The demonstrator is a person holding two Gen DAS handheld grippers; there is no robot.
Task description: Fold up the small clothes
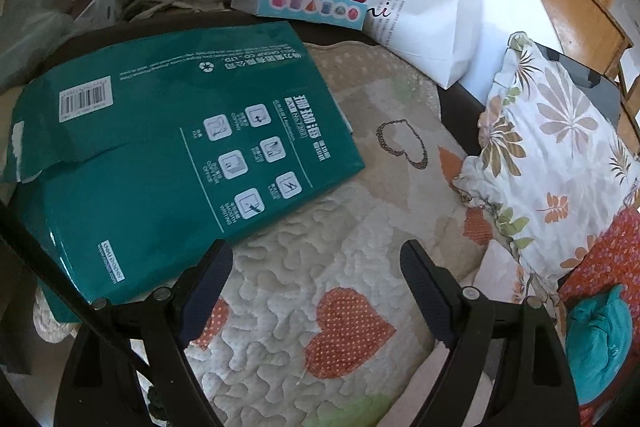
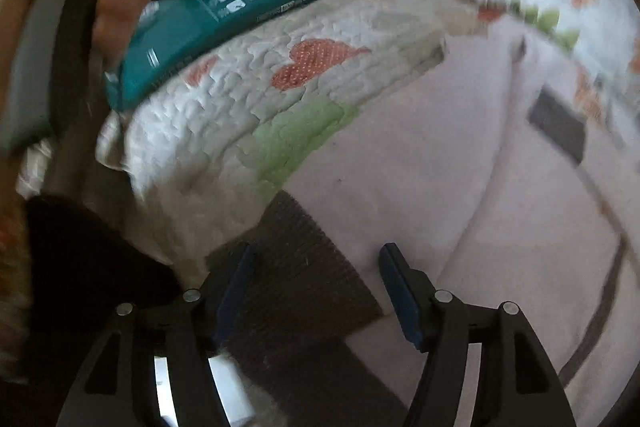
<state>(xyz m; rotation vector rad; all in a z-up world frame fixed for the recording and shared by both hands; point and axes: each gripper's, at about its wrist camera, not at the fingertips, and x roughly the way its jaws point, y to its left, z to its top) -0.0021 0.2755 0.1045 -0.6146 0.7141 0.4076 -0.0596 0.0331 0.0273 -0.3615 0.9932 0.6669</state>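
— Quilted bedding with orange hearts, the quilt (image 1: 320, 259), is seen spread under both grippers; a green paper ream (image 1: 160, 155) lies on it at the left, with a white gift bag (image 1: 420, 7) behind and a floral pillow (image 1: 552, 147) at the right. Where is the garment to be found?

— A pale pink garment (image 2: 460, 167) with a dark ribbed hem (image 2: 296, 267) is shown in the right wrist view, laid on the quilt just ahead of the right gripper (image 2: 316, 291). The hem corner lies almost between that gripper's spread fingers, nothing being pinched. Its long axis is judged to run away from the gripper, up and to the right, though much of that view is blurred.

— And the left gripper (image 1: 316, 287)?

— It is held wide apart too, over bare quilt, with no cloth between its fingers. Only a pink sliver, taken to be the garment's edge, is glimpsed at the bottom of its view, so the garment is judged to lie below and to its right.

— Which hand is nearer, then?

— The right one, clearly; the hem would be reached by it first. A crumpled teal cloth (image 1: 600, 347) sits apart at the far right.
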